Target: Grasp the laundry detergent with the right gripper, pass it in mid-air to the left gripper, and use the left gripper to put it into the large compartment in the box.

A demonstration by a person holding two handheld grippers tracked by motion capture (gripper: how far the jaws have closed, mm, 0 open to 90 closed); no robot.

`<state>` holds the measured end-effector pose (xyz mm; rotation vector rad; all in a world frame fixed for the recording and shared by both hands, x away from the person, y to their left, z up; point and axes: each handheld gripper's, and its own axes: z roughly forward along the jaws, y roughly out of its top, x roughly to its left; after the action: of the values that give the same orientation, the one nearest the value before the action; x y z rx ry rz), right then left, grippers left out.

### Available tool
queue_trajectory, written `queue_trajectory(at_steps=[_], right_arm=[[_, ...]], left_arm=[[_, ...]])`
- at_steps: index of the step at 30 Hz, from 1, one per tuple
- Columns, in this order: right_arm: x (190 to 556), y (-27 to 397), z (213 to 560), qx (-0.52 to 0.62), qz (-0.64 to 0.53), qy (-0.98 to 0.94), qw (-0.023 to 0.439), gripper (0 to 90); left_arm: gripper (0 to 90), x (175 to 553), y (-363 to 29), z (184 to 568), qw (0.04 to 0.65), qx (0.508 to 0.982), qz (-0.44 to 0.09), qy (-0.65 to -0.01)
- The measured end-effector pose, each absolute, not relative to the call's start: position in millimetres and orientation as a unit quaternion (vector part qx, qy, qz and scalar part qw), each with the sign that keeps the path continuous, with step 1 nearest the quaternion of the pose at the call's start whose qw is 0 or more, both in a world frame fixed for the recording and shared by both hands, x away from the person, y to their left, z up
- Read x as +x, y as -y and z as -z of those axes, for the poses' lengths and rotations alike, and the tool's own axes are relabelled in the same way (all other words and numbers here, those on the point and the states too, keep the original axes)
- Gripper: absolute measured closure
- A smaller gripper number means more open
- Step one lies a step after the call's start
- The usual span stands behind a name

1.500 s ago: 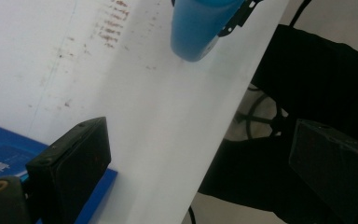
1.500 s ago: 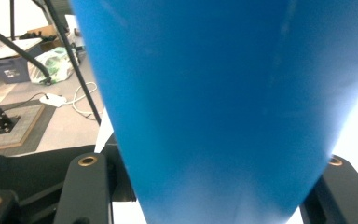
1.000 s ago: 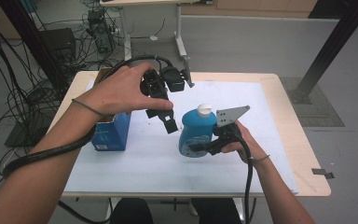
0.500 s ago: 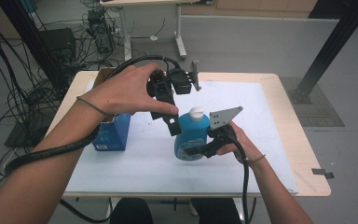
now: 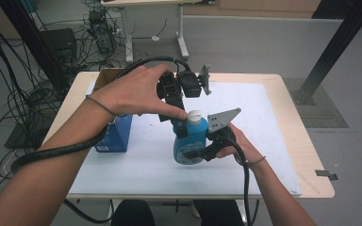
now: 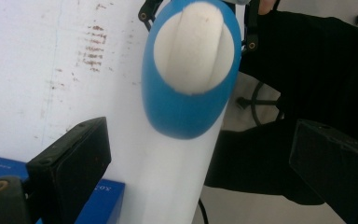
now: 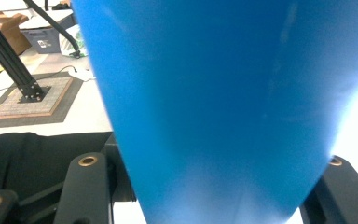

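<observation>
A blue bottle (image 5: pixel 191 141) with a white cap (image 5: pixel 194 115) stands upright on the white mat. My right gripper (image 5: pixel 201 151) is shut on its lower body from the right; in the right gripper view the blue bottle wall (image 7: pixel 223 102) sits between the two black jaws. My left gripper (image 5: pixel 183 123) hangs over the bottle from the back left, pointing down, one black jaw in front of the bottle's shoulder. In the left gripper view the jaws of my left gripper (image 6: pixel 200 144) stand open and wide apart, with the white cap (image 6: pixel 191 46) beyond them and untouched.
A blue carton (image 5: pixel 115 134) stands on the mat's left edge, close beside the left forearm. A brown cardboard box (image 5: pixel 104 77) sits at the table's back left corner. The white mat (image 5: pixel 268 141) covers most of the wooden table (image 5: pixel 311 169).
The left hand has carried its gripper to the right, so it now hangs over the bottle's cap. The bottle in the right gripper has shifted slightly left.
</observation>
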<state>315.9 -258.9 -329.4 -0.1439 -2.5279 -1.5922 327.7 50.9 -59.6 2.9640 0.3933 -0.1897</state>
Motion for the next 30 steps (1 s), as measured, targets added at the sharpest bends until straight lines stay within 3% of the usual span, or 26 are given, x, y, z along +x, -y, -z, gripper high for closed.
queue_trajectory(at_steps=[30], right_arm=[[315.2,243.2,330.7,-0.028,0.520,0.849,0.091,41.5]], left_arm=[[5.9,327.6,-10.7,61.7,0.031,0.992,0.066,-0.100]])
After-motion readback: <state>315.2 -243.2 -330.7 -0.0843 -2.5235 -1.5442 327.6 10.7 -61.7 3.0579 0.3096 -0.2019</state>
